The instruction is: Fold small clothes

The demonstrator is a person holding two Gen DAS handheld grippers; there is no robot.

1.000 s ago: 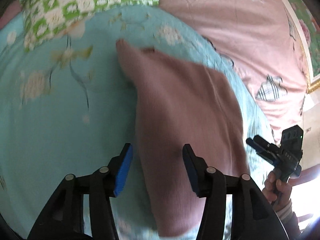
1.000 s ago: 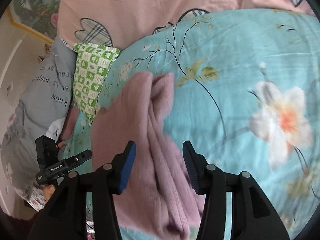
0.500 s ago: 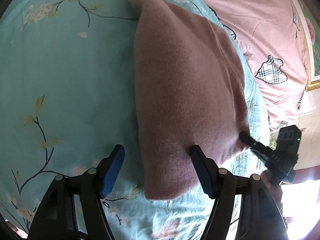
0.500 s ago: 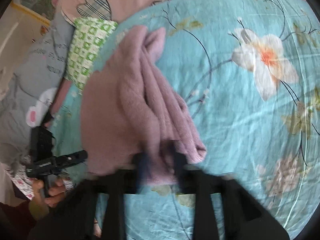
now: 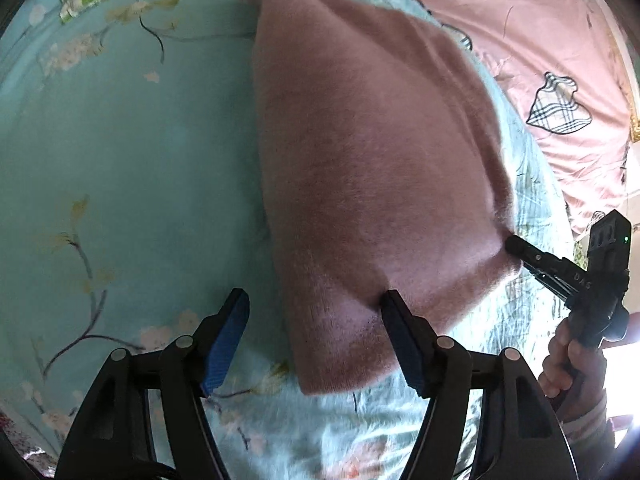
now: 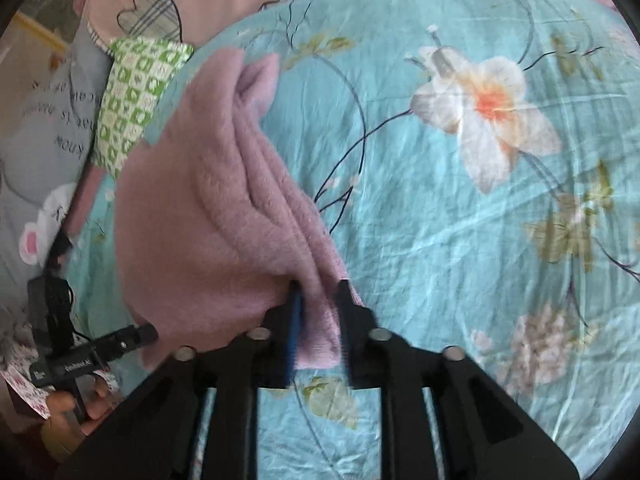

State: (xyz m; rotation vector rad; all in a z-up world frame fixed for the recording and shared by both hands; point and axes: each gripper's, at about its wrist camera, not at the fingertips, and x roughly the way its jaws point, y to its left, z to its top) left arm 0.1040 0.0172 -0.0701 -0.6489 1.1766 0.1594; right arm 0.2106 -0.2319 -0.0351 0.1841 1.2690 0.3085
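Note:
A pink knit garment (image 5: 372, 152) lies folded on the teal floral sheet (image 5: 120, 168). My left gripper (image 5: 316, 320) stands open over the garment's near left corner; its right pad rests at the cloth and its left pad is over bare sheet. In the right wrist view, my right gripper (image 6: 318, 308) has the garment's bunched folded edge (image 6: 320, 320) between its narrow jaws, which are opening, and the cloth fills the gap. The garment (image 6: 200, 208) spreads up and to the left from there. In the left wrist view, the right gripper (image 5: 516, 246) touches the garment's right corner, held by a hand (image 5: 568, 360).
A green and white checked cloth (image 6: 136, 96) lies beyond the garment's far end. A pink cover with plaid hearts (image 5: 540, 60) borders the sheet. A grey printed cloth (image 6: 44, 132) sits at the far left. The left gripper (image 6: 144, 334) shows low on the left.
Both grippers have come down closer to the garment's near edge. The right jaws have narrowed onto the bunched fold. The left jaws have widened.

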